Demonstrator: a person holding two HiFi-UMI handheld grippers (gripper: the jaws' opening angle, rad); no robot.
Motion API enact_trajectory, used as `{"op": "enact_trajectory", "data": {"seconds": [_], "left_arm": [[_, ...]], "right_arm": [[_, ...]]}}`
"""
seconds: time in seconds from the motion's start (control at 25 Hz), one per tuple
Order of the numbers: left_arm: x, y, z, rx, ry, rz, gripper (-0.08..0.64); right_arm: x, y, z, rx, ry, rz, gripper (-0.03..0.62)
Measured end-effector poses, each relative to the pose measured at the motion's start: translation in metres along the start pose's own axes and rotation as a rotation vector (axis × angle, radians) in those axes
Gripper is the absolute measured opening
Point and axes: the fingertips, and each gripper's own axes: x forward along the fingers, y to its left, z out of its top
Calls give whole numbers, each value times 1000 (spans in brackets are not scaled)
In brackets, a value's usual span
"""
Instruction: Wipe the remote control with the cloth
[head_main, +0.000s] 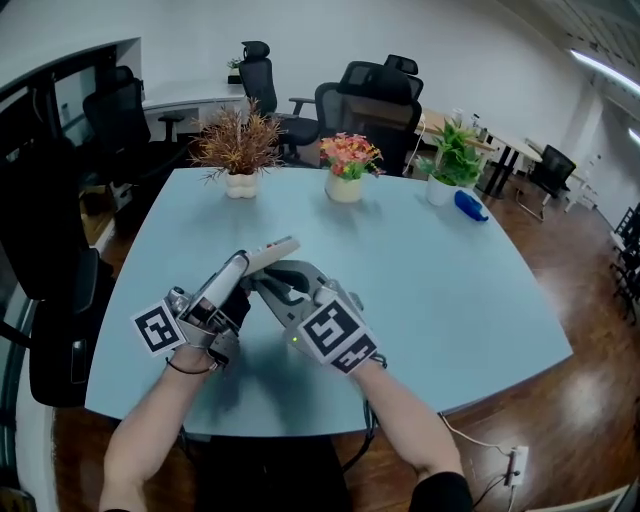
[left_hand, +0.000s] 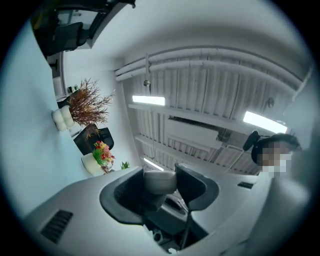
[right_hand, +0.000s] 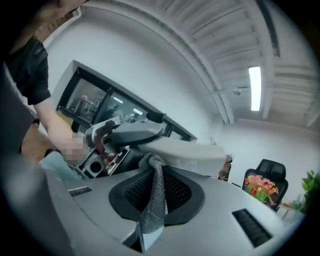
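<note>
Both grippers hold something: left gripper (head_main: 238, 268) clamps the remote control (head_main: 270, 252), its long axis slanting toward the head view's upper right; right gripper (head_main: 268, 283) pinches the cloth (right_hand: 154, 197).

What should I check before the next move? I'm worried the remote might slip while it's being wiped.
1. Remote control clamped in left gripper: ok.
2. Cloth pinched in right gripper: ok.
3. Cloth touching the remote control: ok, its top end meets the underside.
4. Remote control lifted clear of the table: ok.
5. Button face turned towards the cloth: cannot tell.
</note>
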Motion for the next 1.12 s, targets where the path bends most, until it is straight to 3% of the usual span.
{"op": "enact_trajectory", "data": {"seconds": [0.12,0.2,0.32,0.4,0.48,0.6,0.68,0.76,0.84,0.96,1.04,1.12], "left_arm": [[1,-2,-5,76,66,7,195],[-1,0,-14,94,122,7,192],[1,-7,-17,47,120,-44,190],[0,-16,-5,16,43,-87,190],[-3,-19,5,25,-15,-96,190],[0,-22,-3,83,22,-95,190],[2,-23,-11,111,73,-114,190],[3,-29,-15,108,112,-160,191],[1,-39,-17,65,139,-238,190],[-3,-67,-21,-6,154,-417,190],[-7,-90,-28,-7,181,-528,192],[-11,-108,-38,11,228,-609,192]], "right_arm": [[-30,-45,18,106,-149,-154,25],[-58,-78,30,251,-307,-220,25],[-83,-109,34,509,-476,-201,25],[-75,-107,23,599,-431,-147,25],[-50,-77,12,523,-282,-55,25],[-20,-9,10,208,-112,100,25],[-21,-6,14,128,-107,70,25],[-38,-38,24,242,-214,1,25],[-61,-71,37,461,-390,12,25],[-77,-85,43,818,-600,226,25],[-73,-66,46,969,-647,467,25],[-74,-36,58,1054,-675,733,25]]}}
